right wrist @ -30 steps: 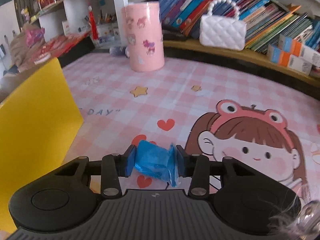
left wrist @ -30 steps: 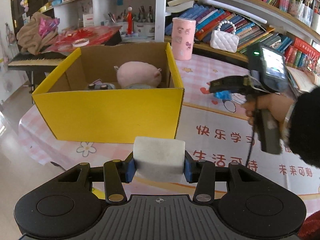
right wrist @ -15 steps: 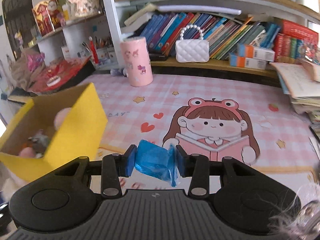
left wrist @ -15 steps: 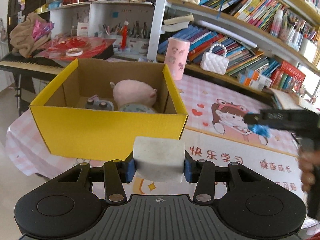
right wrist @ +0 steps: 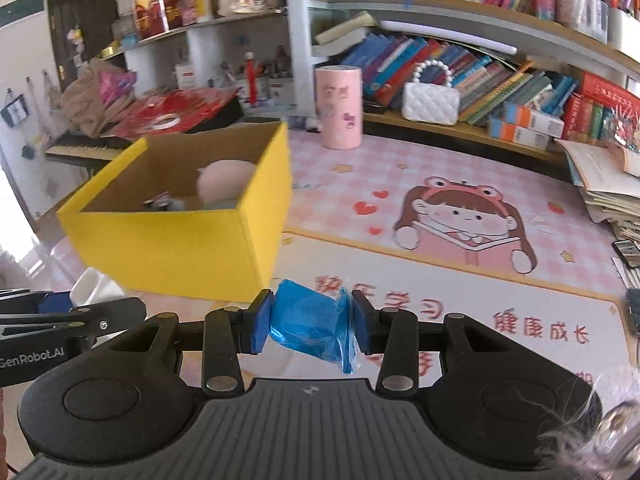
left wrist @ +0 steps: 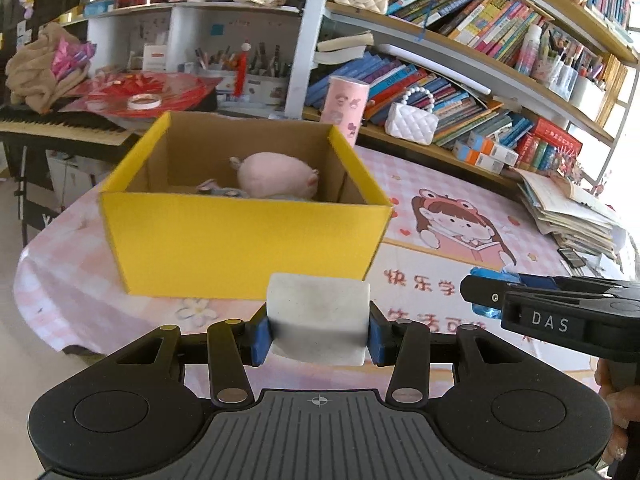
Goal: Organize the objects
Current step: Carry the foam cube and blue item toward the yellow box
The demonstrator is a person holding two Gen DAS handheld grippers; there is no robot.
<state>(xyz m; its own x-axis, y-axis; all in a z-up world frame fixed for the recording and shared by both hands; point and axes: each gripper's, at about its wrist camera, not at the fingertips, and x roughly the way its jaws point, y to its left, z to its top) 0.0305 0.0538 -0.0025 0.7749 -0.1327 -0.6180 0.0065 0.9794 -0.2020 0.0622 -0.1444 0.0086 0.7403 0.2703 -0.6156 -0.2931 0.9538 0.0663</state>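
I am holding my left tool (left wrist: 319, 330) clamped on a white foam block (left wrist: 318, 318), both blue pads pressing its sides. The block is hanging clear of the surface (left wrist: 440, 280), just in front of the near wall of the yellow box (left wrist: 240, 248).

I am holding my right tool (right wrist: 307, 326) clamped on a blue wrapped packet (right wrist: 310, 328), its loose plastic end sticking out toward the right pad. The packet is hovering above the surface, in front of the box's near right corner. In the left wrist view, the right tool is showing side-on, to the right of the box and beyond its front wall, with the blue packet at its tip.

The yellow box is standing open on the surface. Inside it, a pink plush toy (left wrist: 276, 176) is lying against the far right part, with a small grey item (left wrist: 218, 190) just beside it to the left; I cannot tell what that item is.

Behind the box, a pink cylinder (right wrist: 339, 108) is standing upright on the surface, and a white quilted handbag (right wrist: 430, 104) is sitting on the shelf to the right of the cylinder.
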